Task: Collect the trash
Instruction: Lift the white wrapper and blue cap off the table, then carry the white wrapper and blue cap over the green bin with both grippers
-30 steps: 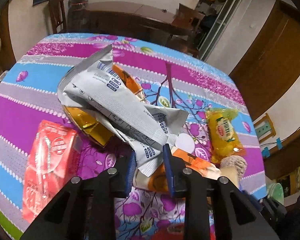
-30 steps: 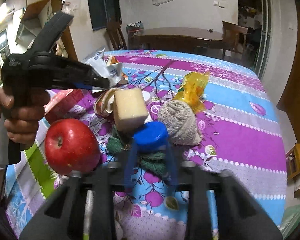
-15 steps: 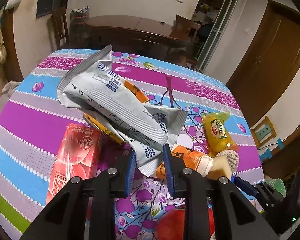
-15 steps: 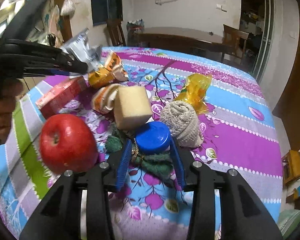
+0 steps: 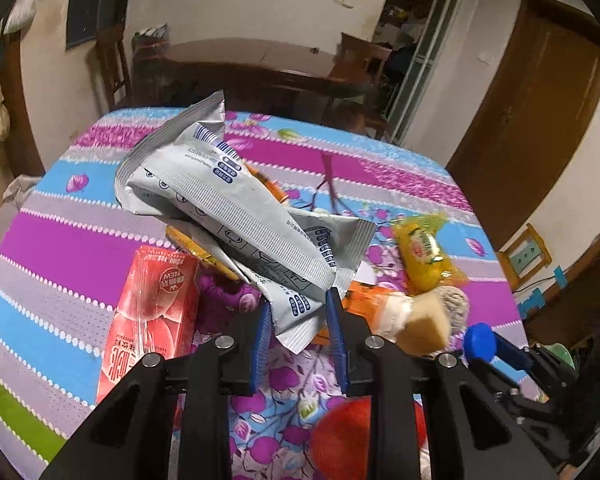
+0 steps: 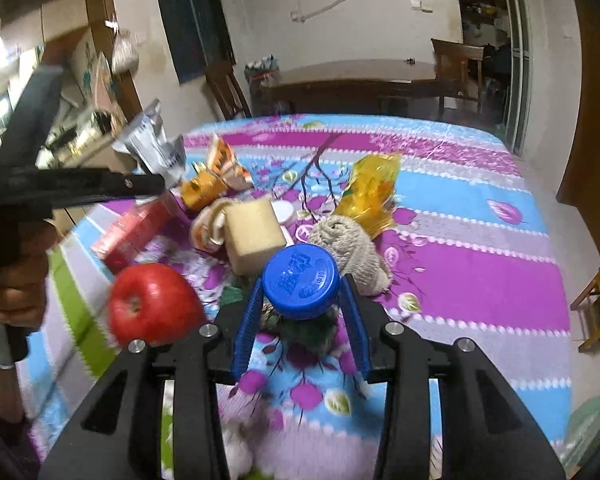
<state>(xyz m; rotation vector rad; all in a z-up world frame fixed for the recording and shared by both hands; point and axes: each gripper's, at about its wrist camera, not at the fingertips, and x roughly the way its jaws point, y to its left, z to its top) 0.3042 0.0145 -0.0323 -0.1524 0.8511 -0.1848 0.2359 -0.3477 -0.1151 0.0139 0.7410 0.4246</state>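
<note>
The left gripper pinches a crinkled silver-white foil wrapper; the right gripper clamps a round blue plastic bottle cap above the flowered tablecloth.

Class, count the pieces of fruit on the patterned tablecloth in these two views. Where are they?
1: a red apple at the table's near left, beside the right tongs gripping a blue cap. Other fruit could be hidden under the wrappers.

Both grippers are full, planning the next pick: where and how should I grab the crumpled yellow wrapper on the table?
Judging from the right wrist view, take the yellow wrapper by its raised, flared top edge, coming from the open tablecloth on its right. Its lower end sits close against the yarn ball, with the sponge block crowding the left, so a low or left approach would likely bump them.
</note>
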